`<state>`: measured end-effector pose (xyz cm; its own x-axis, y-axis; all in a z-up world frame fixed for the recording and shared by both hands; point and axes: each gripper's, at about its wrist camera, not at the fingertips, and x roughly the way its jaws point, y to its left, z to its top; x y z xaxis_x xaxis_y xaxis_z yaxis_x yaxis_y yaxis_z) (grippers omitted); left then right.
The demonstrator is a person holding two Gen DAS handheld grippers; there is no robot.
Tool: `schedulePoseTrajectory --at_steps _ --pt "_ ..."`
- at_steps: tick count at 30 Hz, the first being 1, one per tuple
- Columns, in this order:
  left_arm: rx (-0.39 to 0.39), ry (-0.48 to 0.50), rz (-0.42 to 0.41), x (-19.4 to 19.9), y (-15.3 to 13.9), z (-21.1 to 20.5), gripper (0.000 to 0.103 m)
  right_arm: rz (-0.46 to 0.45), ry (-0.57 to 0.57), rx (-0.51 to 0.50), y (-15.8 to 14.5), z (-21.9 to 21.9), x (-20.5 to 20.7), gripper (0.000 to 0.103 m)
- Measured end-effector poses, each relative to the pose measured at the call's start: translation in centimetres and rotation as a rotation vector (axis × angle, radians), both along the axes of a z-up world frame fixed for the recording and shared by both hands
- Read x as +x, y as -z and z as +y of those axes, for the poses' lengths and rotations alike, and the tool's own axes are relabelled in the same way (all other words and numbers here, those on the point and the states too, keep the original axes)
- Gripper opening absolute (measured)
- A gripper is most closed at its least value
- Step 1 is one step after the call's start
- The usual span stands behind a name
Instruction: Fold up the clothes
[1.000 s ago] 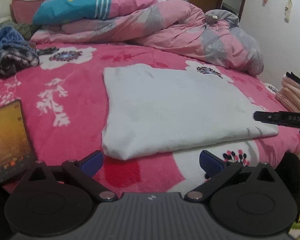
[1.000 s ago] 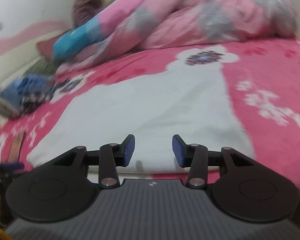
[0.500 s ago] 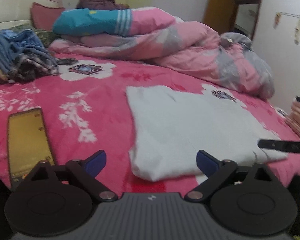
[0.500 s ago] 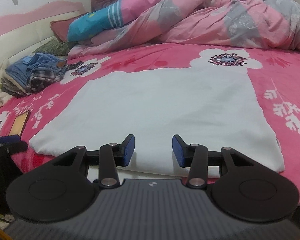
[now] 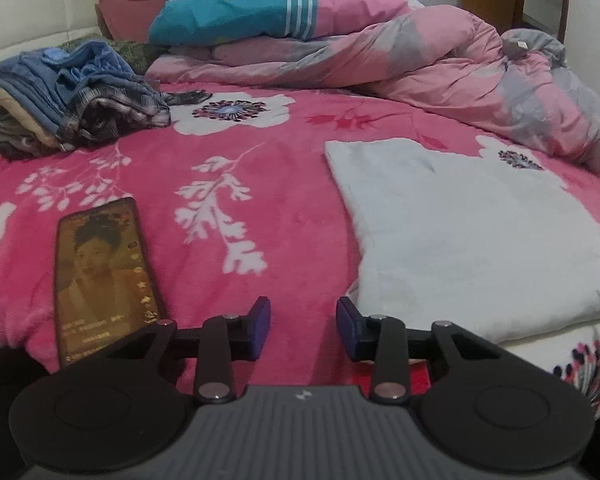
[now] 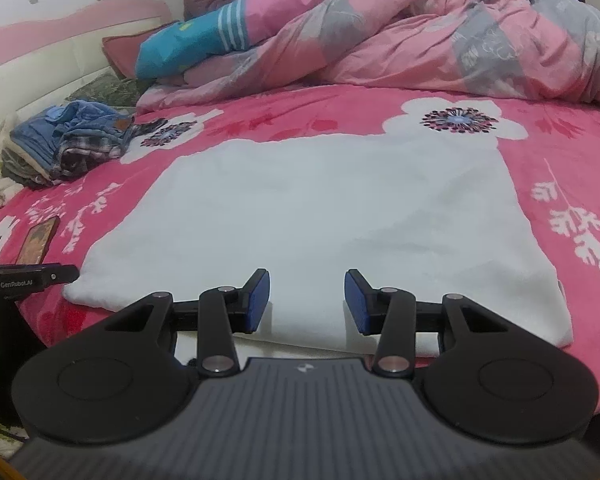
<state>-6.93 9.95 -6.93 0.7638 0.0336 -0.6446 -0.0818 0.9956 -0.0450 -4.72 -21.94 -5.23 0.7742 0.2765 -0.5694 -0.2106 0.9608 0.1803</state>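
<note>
Lying flat as a neat rectangle on the pink floral bed [image 5: 284, 184], the white garment [image 5: 468, 232] is seen at the right of the left view; the left tool [image 5: 303, 326], parted and empty, is aimed beside it, near a phone [image 5: 100, 276]. In the right view the right tool [image 6: 306, 300], likewise parted, is held over the garment's near edge; either another fold or a finished one fits.
</note>
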Motion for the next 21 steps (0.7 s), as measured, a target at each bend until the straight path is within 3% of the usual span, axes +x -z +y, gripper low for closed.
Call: schedulePoseTrajectory --at_steps 8,9,11,17,21 --pt "0.054 0.076 -0.089 -0.4 -1.5 -2.0 0.037 -0.012 -0.006 0.009 0.0 0.0 0.0 0.041" --pt "0.059 0.087 -0.102 -0.5 -1.7 -2.3 0.035 -0.015 -0.007 0.01 0.0 0.0 0.0 0.041" --pt "0.07 0.111 -0.128 -0.6 -2.1 -2.9 0.018 -0.02 -0.005 0.007 0.1 0.1 -0.1 0.04" --pt "0.061 0.207 -0.114 -0.4 -0.9 -4.8 0.012 -0.048 -0.022 -0.022 0.4 0.6 -0.6 0.039" --pt "0.028 0.185 -0.061 0.3 0.6 -4.1 0.01 -0.055 -0.031 -0.036 0.9 0.7 -0.7 0.039"
